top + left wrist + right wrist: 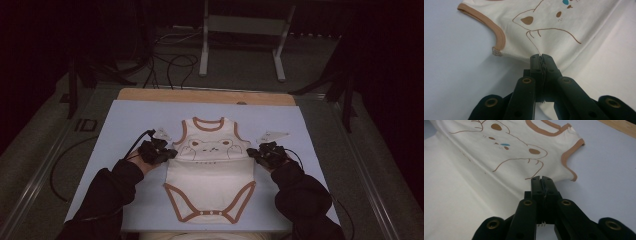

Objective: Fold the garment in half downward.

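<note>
Both my sleeves (107, 192) come in beside the cream bodysuit (210, 175), which lies flat on the pale blue mat (130, 117). At the bodysuit's left side seam my left gripper (541, 58) has its jaws pinched on the fabric edge. At its right side seam my right gripper (541, 180) pinches the cloth likewise.

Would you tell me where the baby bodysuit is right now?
In the high view, the bodysuit lies mid-mat, between the left gripper and right gripper.
</note>
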